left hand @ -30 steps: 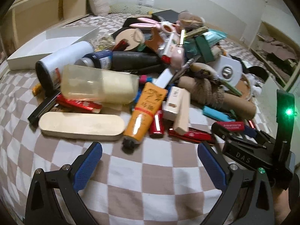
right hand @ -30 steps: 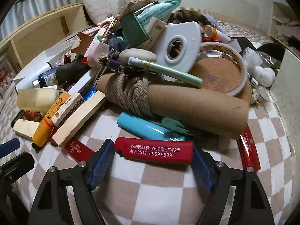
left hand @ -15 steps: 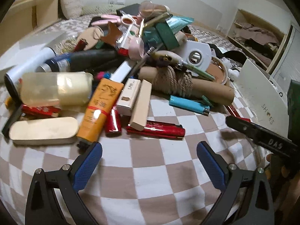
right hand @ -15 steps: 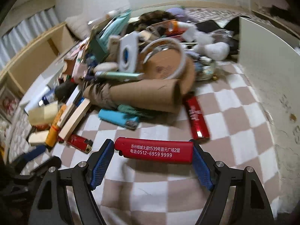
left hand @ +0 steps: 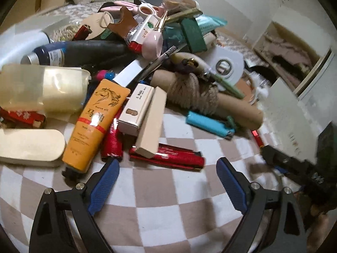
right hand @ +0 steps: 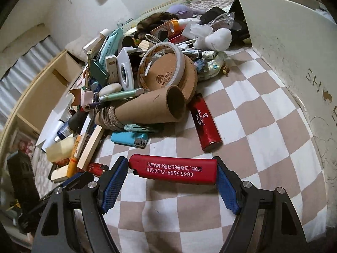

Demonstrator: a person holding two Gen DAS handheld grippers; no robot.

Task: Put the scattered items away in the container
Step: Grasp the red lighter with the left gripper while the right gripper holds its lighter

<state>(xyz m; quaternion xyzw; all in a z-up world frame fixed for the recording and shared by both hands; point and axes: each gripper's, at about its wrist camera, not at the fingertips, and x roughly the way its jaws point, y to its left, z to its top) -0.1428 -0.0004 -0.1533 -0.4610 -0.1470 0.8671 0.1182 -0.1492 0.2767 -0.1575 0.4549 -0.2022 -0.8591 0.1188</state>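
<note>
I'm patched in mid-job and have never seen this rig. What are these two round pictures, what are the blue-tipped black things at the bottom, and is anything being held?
There is no robot: a person holds one pair of tongs in each hand, and a fisheye camera on each looks out along its fingers. The blue-tipped black parts are those fingers.

The left view shows the left tongs open, with nothing between them; their jaws have just been closing a little. Ahead lies a dark red lighter at the edge of a pile on a checked cover.

The right view shows the right tongs clamped end to end on a red lighter with white print. The white box at right may be the container.
</note>
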